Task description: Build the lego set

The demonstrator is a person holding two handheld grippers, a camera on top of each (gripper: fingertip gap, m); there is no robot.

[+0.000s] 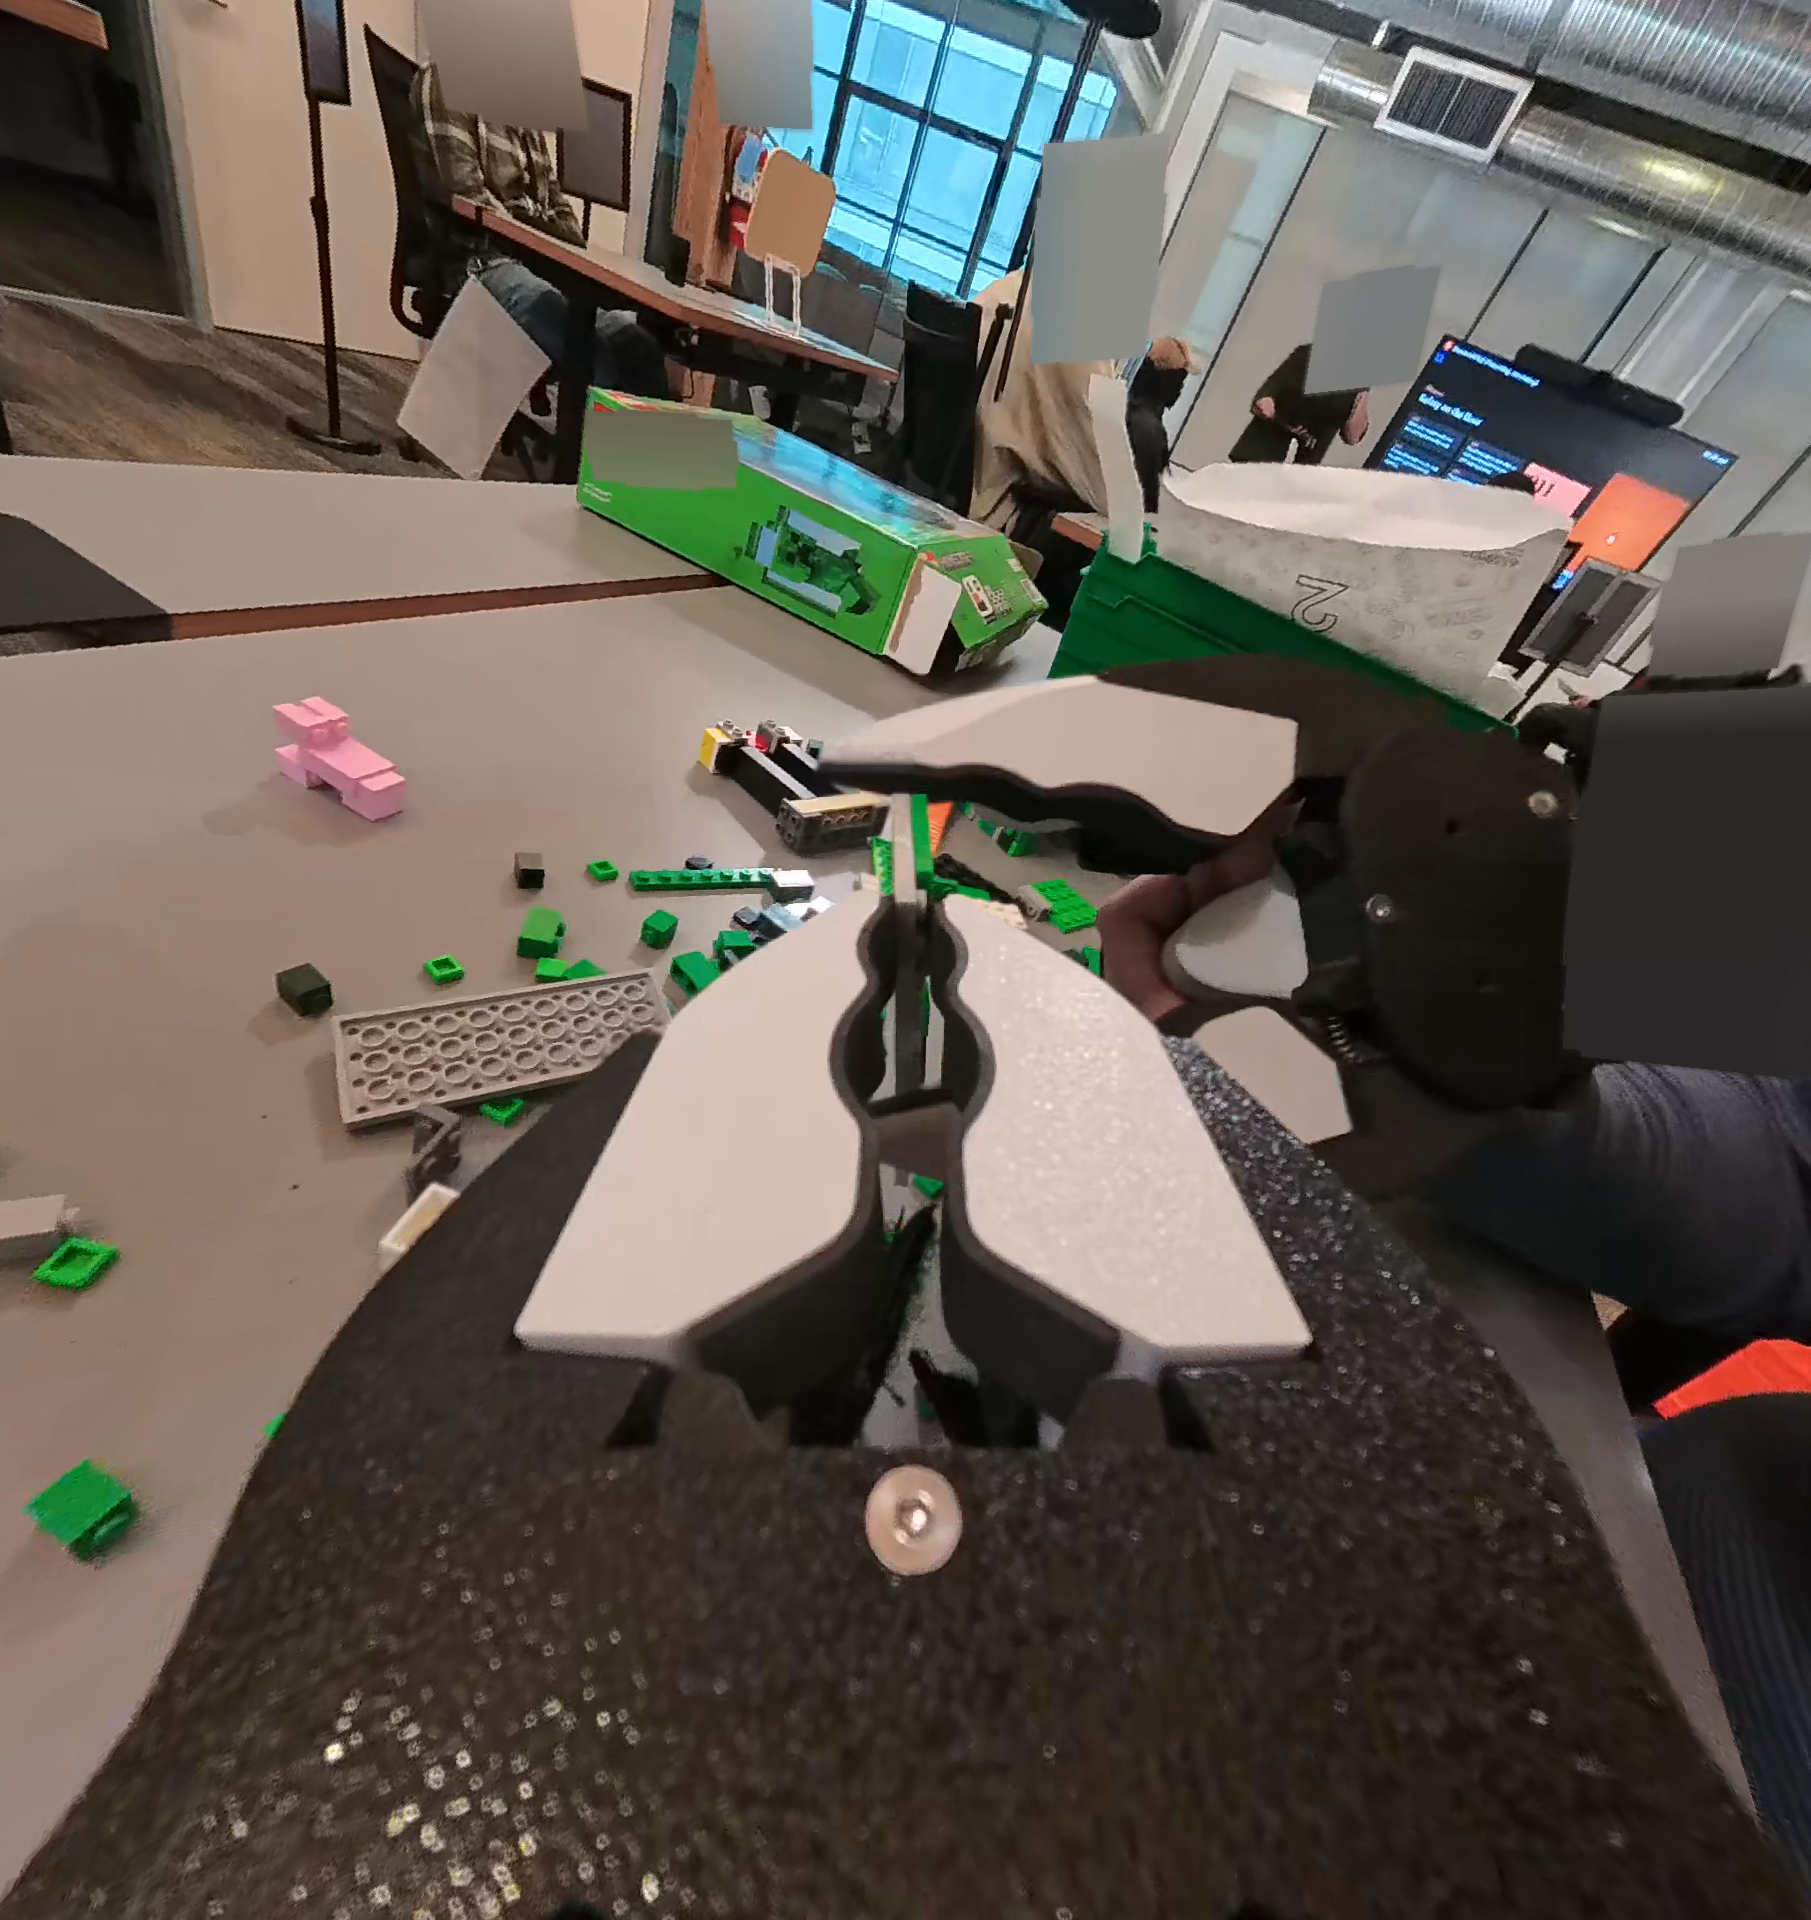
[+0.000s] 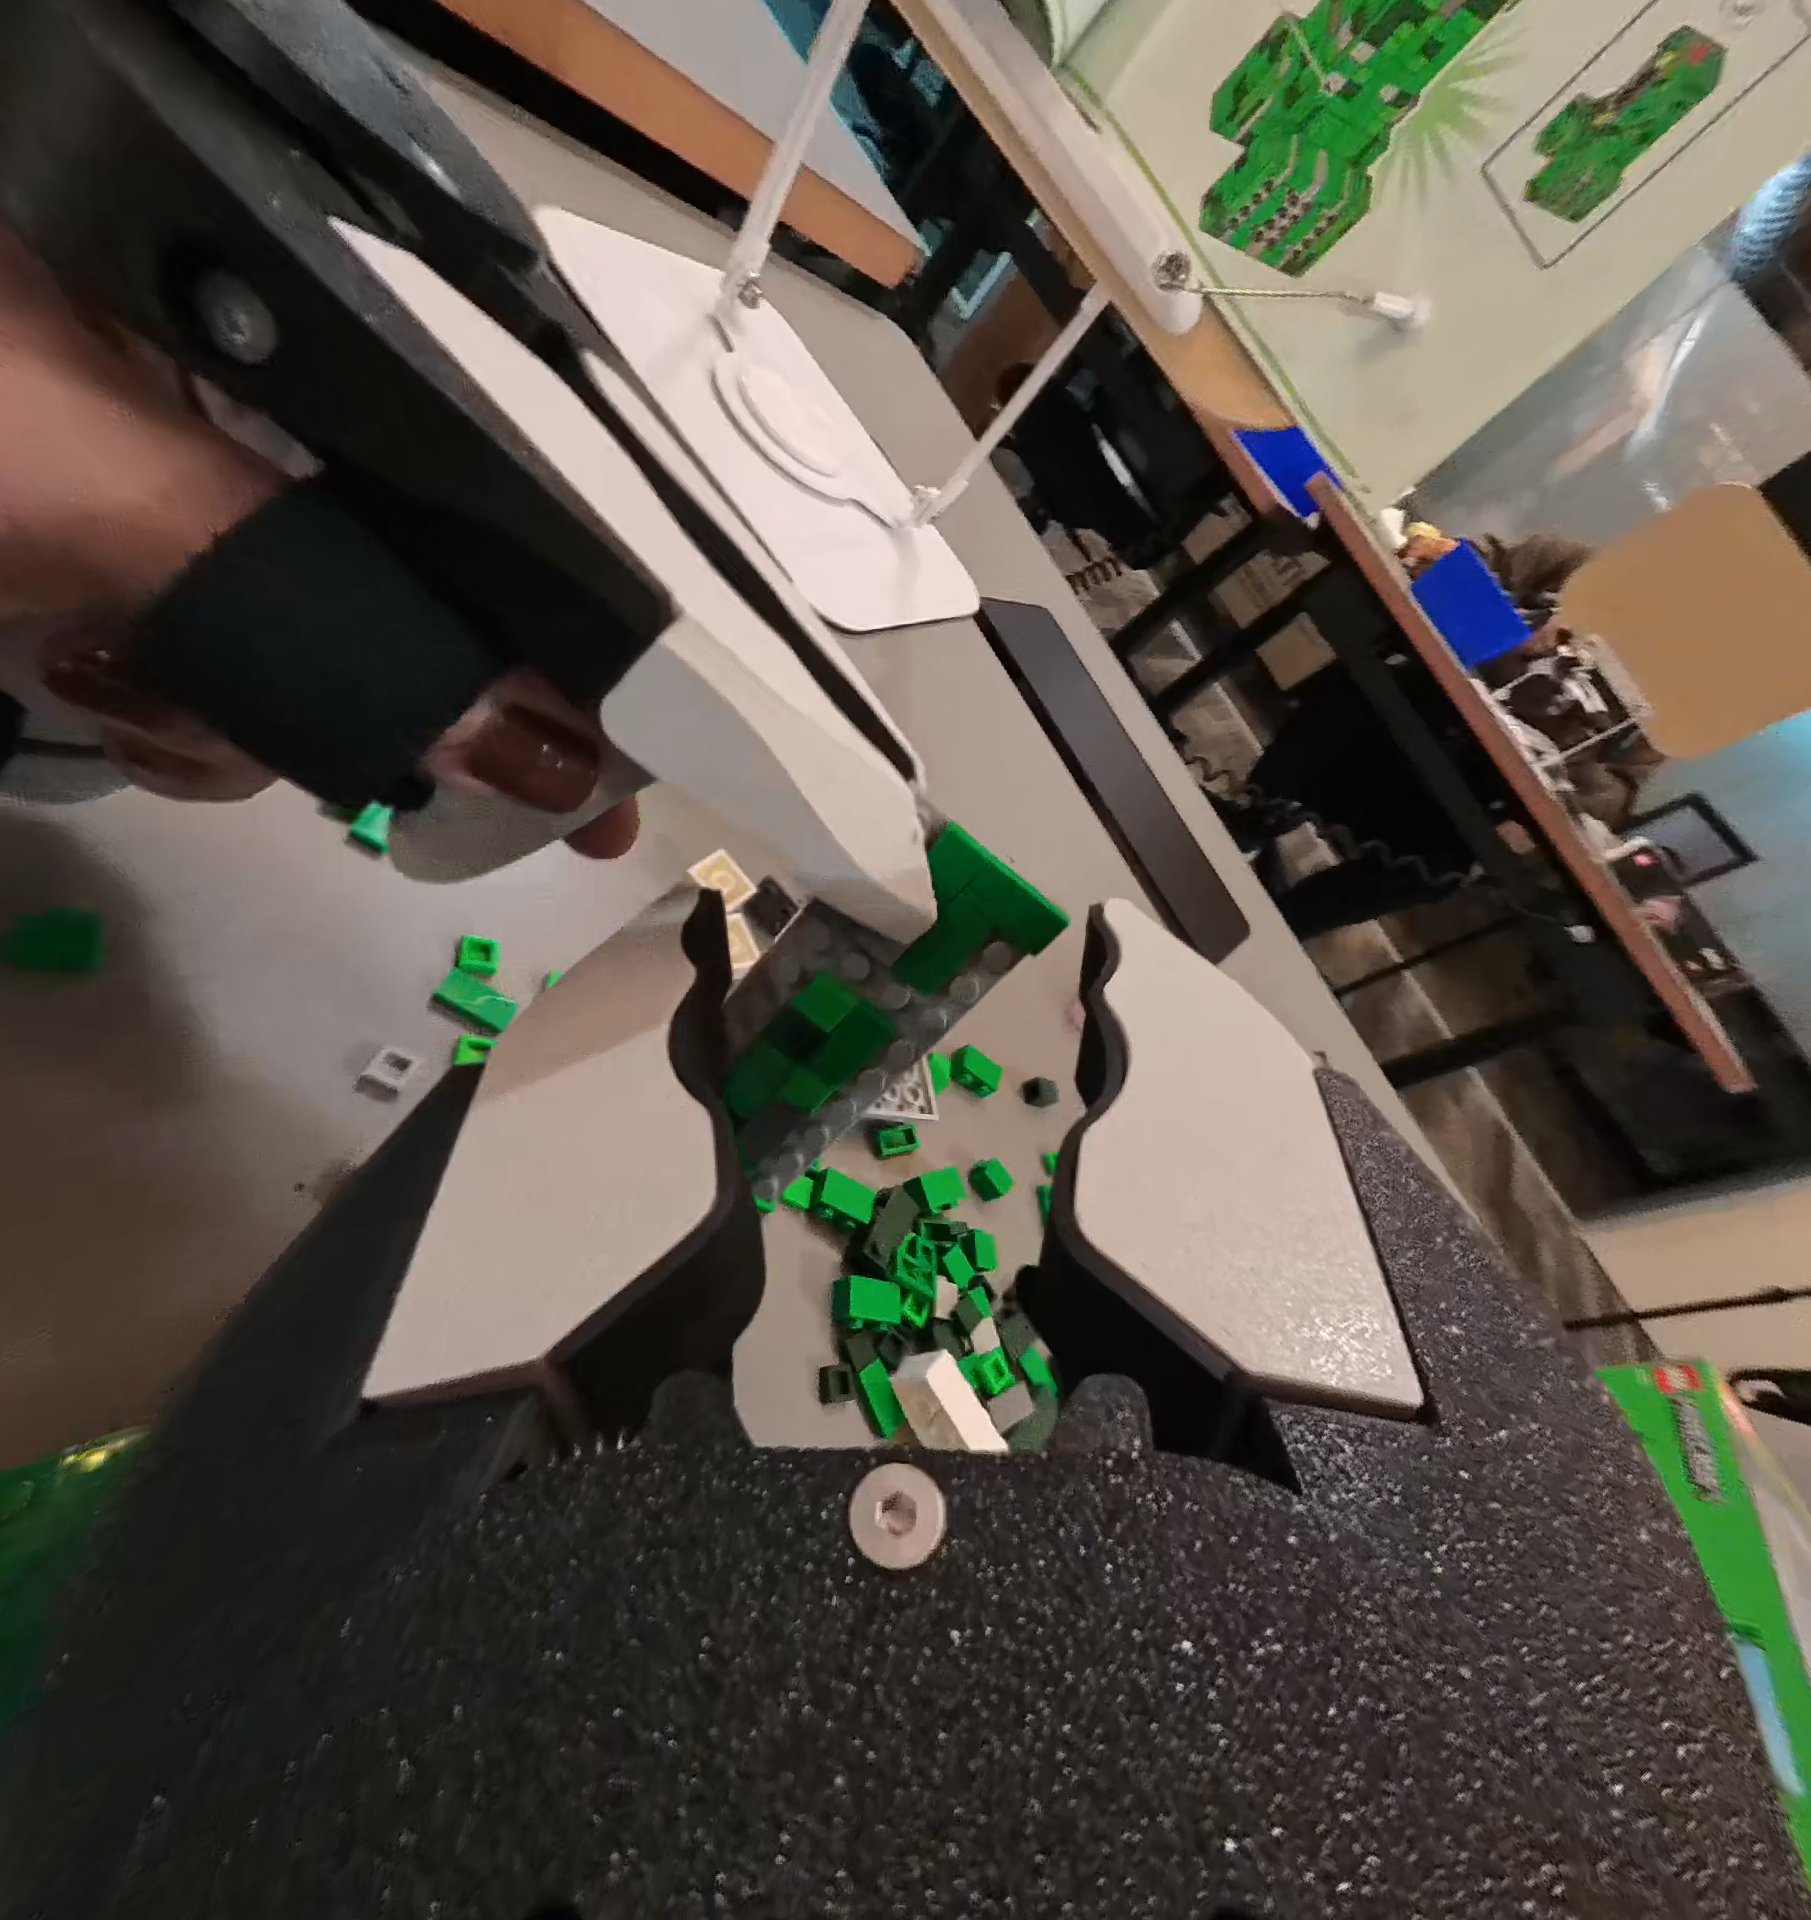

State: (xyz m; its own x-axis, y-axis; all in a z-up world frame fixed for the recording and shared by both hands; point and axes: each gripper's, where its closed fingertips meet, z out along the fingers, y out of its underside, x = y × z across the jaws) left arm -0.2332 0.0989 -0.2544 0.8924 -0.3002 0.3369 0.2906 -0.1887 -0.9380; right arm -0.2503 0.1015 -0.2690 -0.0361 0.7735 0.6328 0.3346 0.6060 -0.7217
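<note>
My left gripper (image 1: 906, 920) is shut on a thin grey plate (image 1: 903, 852) and holds it edge-on above the table. In the right wrist view the plate (image 2: 859, 977) carries green bricks (image 2: 813, 1044), with a larger green block (image 2: 984, 909) at the end pinched by the left gripper (image 2: 916, 883). My right gripper (image 2: 906, 925) is open, with one finger on each side of the plate and not touching it. In the left wrist view it (image 1: 859, 764) reaches in from the right above the plate's top edge.
A pile of small green bricks (image 2: 922, 1278) lies on the grey table (image 1: 153, 935). Also on it are a pink pig (image 1: 335, 758), an upturned grey plate (image 1: 496, 1044), a black and yellow build (image 1: 766, 769) and a green box (image 1: 807, 540). A white stand (image 2: 807, 447) holds the instruction sheet (image 2: 1400, 135). Left and right tips are no more than a few centimetres apart. From the right gripper's tips to the pink pig (image 1: 335, 758) is close to 20 cm.
</note>
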